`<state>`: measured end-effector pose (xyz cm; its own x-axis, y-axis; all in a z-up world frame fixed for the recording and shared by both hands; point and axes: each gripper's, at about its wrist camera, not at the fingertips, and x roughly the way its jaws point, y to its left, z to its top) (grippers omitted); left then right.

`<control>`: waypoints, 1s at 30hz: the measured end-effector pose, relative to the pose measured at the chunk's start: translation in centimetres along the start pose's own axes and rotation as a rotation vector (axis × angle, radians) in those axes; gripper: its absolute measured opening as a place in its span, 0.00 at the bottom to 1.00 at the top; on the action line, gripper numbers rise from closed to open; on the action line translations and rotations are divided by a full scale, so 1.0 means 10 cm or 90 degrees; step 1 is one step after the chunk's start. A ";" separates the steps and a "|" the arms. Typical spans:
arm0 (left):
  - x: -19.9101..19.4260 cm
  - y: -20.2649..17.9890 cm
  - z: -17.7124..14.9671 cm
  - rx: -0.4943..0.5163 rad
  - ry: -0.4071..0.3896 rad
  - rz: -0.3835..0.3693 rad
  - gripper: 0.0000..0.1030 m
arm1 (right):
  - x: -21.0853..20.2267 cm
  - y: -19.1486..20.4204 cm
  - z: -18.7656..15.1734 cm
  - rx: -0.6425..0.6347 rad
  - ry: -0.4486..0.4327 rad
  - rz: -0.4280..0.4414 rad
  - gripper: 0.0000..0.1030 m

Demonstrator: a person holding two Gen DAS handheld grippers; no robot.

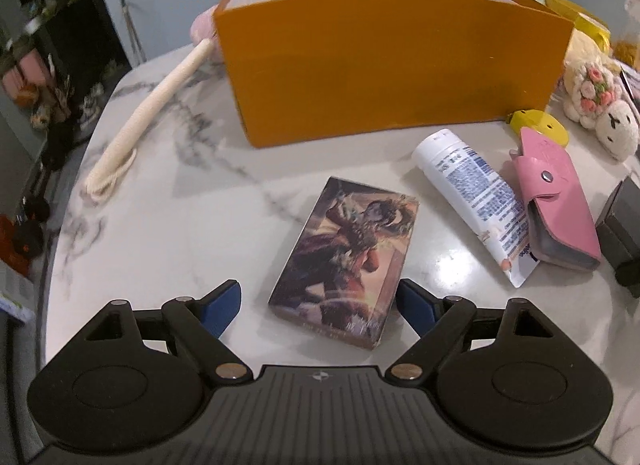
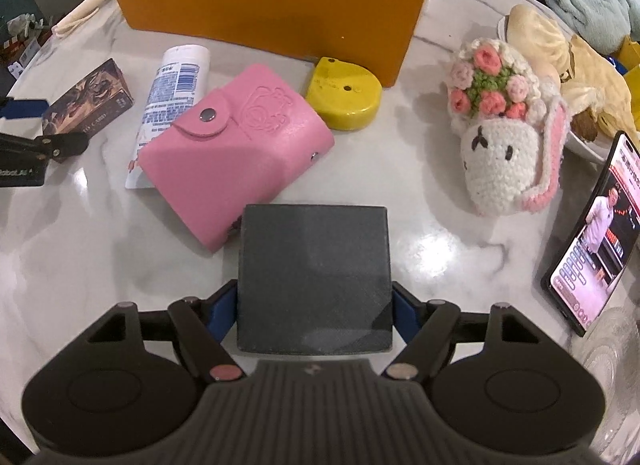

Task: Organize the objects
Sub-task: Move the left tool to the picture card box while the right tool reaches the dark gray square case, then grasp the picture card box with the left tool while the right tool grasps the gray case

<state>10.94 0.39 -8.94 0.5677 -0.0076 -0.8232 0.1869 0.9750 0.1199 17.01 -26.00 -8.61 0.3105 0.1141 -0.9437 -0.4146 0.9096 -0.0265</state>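
An illustrated card box [image 1: 346,261] lies flat on the marble table [image 1: 168,225]. My left gripper [image 1: 320,309] is open around its near end, with a gap on the left side. My right gripper [image 2: 314,313] has both blue pads against the sides of a dark grey box [image 2: 314,275]. A white tube [image 1: 476,193] and a pink snap wallet [image 2: 236,157] lie between the two boxes. A tall orange box [image 1: 392,65] stands open at the back. The card box also shows in the right wrist view [image 2: 86,101].
A yellow tape measure [image 2: 344,95] sits against the orange box. A crocheted sheep toy [image 2: 508,125] lies right, a lit phone [image 2: 596,233] leans at the far right, and a glass dish [image 2: 612,365] sits beside it. A cream rope [image 1: 140,117] lies left, near the table edge.
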 end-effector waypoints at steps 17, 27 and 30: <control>0.12 -0.03 0.15 -0.038 0.003 -0.048 0.89 | 0.00 -0.04 0.01 -0.021 -0.008 0.007 0.76; 0.06 -0.01 0.13 -0.037 0.008 -0.057 0.75 | 0.02 0.00 0.02 -0.028 -0.009 0.007 0.75; 0.03 0.00 0.12 -0.038 0.007 -0.064 0.73 | 0.01 0.00 0.01 -0.031 -0.009 0.006 0.75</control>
<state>12.04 0.12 -8.54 0.5401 -0.1032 -0.8352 0.1932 0.9812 0.0037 17.16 -25.88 -8.69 0.3180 0.1287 -0.9393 -0.4593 0.8876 -0.0339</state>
